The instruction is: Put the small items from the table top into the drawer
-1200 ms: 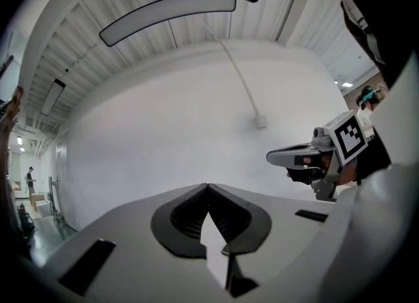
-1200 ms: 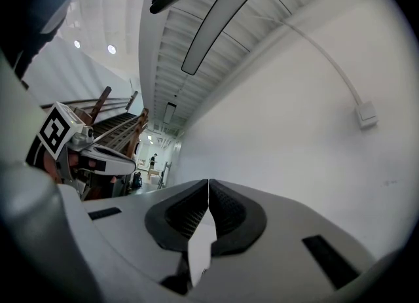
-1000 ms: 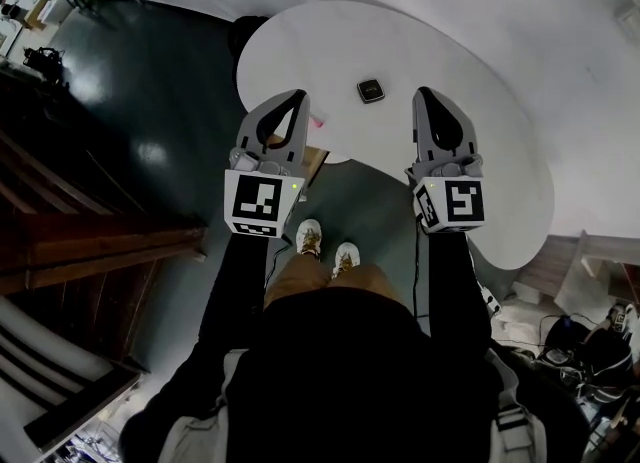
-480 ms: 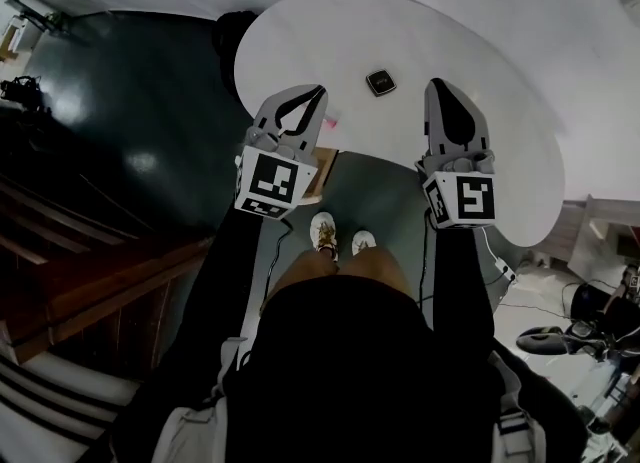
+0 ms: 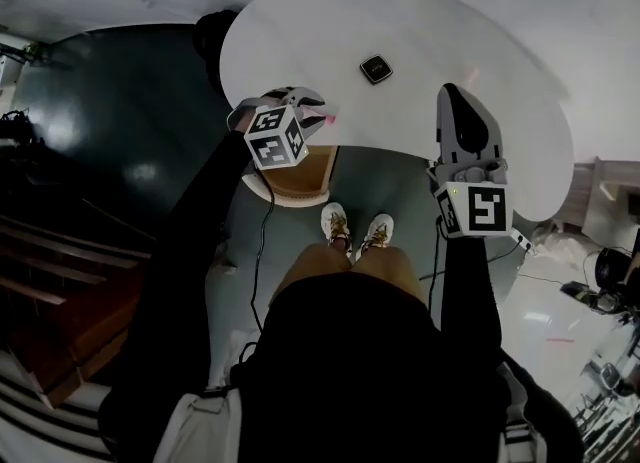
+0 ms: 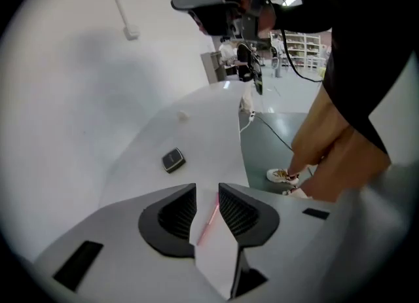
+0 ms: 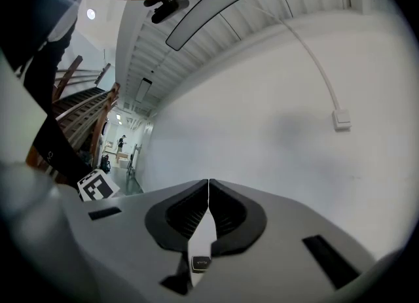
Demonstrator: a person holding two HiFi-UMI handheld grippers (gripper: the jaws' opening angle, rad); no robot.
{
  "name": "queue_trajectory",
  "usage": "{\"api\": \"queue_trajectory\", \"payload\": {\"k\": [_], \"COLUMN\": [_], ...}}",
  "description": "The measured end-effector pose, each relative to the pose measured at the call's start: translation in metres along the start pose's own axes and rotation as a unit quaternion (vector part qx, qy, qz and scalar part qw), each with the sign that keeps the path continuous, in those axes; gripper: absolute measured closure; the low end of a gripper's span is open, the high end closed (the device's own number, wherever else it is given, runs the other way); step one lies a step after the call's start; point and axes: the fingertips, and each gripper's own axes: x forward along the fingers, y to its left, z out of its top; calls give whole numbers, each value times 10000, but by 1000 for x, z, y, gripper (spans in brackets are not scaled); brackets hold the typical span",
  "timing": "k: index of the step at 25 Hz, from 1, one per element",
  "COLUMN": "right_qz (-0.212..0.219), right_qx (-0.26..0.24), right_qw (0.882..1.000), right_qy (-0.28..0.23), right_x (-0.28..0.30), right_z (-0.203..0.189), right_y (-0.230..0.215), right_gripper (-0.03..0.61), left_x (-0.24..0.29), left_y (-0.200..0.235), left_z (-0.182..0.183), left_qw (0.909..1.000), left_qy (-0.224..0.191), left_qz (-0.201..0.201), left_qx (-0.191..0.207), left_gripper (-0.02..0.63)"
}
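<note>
Pink: slim item (image 6: 208, 223), thin and stick-like; exact kind can't be told. Lies flat on white worktop (image 5: 450, 41), nr the front edge, just above the open wooden drawer (image 5: 305, 176).

Black: square item (image 6: 173, 160), small, flat, rounded corners. Sits further back on worktop, well apart from slim item.

Left gripper (image 6: 207, 190): tilted down over slim item. Jaws have just been opening and stand part-way apart. Slim item shows in the gap betw. them, pads not pressing on it.

Right gripper (image 7: 208, 187): held off to the side, approx. level. Jaws closed together, nothing betw. them.

Handling, est.:
- Slim item: prob. very light, low profile, little height to pinch. Take across its narrow width, approx. mid-length, jaws right down at the surface. Risk: skids or rolls on the smooth top, or flicks out if taken nr one end.
- Square item: prob. rigid and light. Take across two opp. edges. May slide before the jaws bite.

Status: neither item in drawer yet.
</note>
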Motion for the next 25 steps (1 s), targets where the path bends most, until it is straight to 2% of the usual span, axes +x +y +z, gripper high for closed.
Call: {"api": "queue_trajectory", "payload": {"k": [6,11,15,16,18,22,25], "right_qz": [-284,-424,-488,-506,-545,-555,-553], "right_qx": [45,88,81,76,92,60,5], "right_qw": [9992,9980,9975,9974,9972,9973,9977], "right_qy": [295,470,506,511,511,471,398], "right_x": [-22,-33,-40,-42,-44,-45,-44], "right_z": [-21,-35,-37,-37,-37,-34,-28], "right_y": [-14,-20,-20,-20,-21,-23,-25], "right_gripper": [551,551,551,551,551,552,551], "left_x": [63,86,90,89,87,87,82], "left_y": [-18,-18,-25,-27,-29,-29,-28], "left_z": [-42,-71,-80,-80,-81,-80,-74], "left_qw": [9920,9772,9675,9657,9641,9657,9699], "left_qy": [595,1269,1484,1503,1521,1524,1409], "left_qz": [-998,-1432,-1777,-1879,-1973,-1907,-1826], "left_qx": [492,916,1017,980,920,889,777], "left_gripper": [497,497,504,549,558,558,558]}}
